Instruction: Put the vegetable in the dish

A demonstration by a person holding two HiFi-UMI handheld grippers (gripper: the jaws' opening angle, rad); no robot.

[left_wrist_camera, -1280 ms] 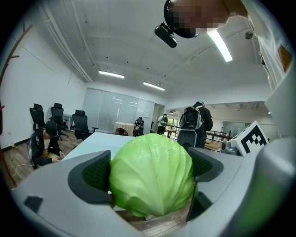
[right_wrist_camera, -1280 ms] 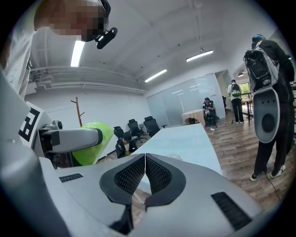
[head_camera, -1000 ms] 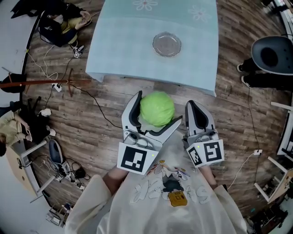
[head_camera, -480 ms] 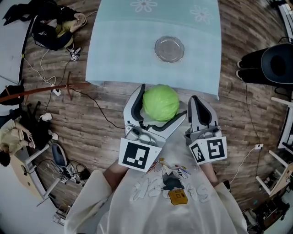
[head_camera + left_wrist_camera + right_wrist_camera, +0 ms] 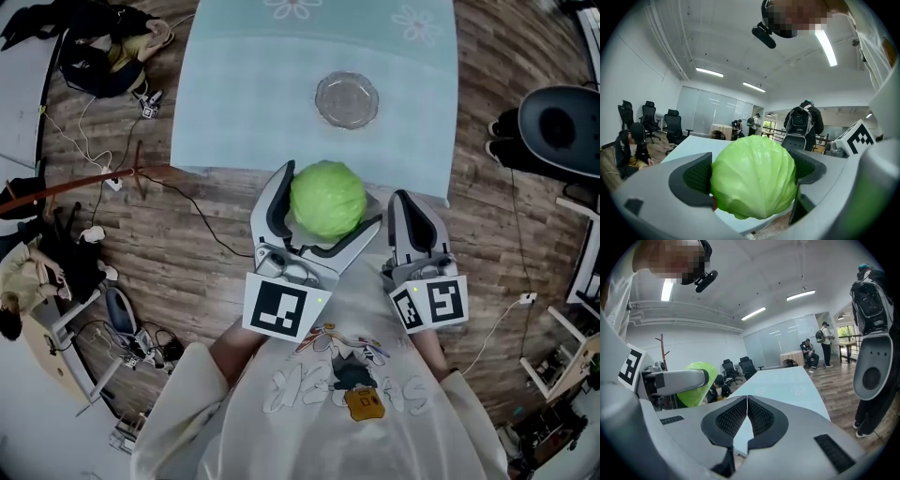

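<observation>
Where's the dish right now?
Head view: the glass dish sits on the pale blue table, beyond the cabbage clamped in the left gripper.

Head view overhead, gripper views level, sharing cabbage (image 5: 327, 199), table (image 5: 244, 103)

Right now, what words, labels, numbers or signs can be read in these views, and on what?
Lettering on the sweatshirt: upside down, creased, unreadable.
On the left marker cube and the right marker cube: black-and-white squares only, no text.
Nothing else bears readable text.
</observation>
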